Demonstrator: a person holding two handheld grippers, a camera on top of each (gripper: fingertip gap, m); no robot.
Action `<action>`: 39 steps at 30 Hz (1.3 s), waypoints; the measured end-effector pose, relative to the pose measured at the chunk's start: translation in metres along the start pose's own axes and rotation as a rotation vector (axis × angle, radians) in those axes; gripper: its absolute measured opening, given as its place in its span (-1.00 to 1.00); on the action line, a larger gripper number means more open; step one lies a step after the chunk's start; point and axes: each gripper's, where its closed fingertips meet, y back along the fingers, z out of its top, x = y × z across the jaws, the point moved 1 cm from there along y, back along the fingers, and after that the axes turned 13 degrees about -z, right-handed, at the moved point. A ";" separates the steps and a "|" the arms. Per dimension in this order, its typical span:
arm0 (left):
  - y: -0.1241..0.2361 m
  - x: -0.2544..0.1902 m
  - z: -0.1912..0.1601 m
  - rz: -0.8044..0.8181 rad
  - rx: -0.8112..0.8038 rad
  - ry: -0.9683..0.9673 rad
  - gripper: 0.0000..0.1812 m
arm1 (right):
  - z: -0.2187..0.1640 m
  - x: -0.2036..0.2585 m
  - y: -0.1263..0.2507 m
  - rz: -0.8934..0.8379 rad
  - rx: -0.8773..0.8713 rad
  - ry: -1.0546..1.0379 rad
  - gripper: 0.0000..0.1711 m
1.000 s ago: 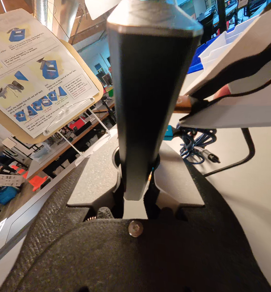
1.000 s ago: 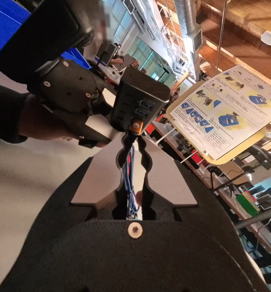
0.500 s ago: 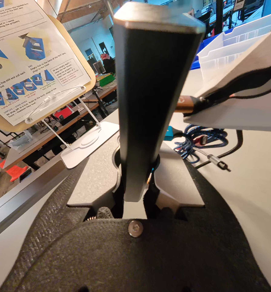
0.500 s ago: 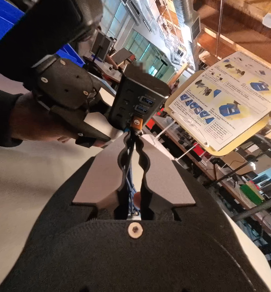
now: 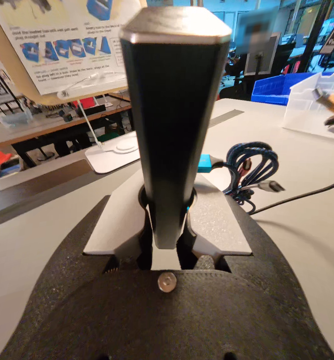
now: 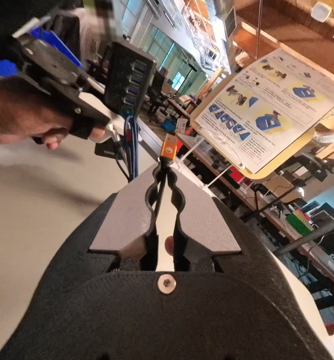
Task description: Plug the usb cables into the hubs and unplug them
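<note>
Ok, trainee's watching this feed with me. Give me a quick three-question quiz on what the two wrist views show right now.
1. True or false: the orange USB plug is seated in the black hub.
2. Which gripper holds the hub: A) left gripper, B) right gripper, C) neither?
3. Fill in: the bundle of blue cables lies on the ____.

Key:
1. False: the plug is clear of the hub, and the right gripper pinches its cable.
2. A: the left gripper's fingers clamp the hub's lower end.
3. Table.
</note>
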 end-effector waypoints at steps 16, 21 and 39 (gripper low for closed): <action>-0.012 -0.015 -0.030 -0.442 -0.038 0.830 -0.67 | -0.181 -0.082 -0.010 0.088 0.649 -0.254 -0.93; -0.024 -0.047 -0.057 -0.507 0.138 0.859 -0.66 | -0.206 -0.088 -0.005 0.049 0.740 -0.110 -0.66; -0.033 -0.085 -0.060 -0.541 0.192 0.852 -0.65 | -0.049 0.014 0.012 0.506 0.235 -0.413 -0.56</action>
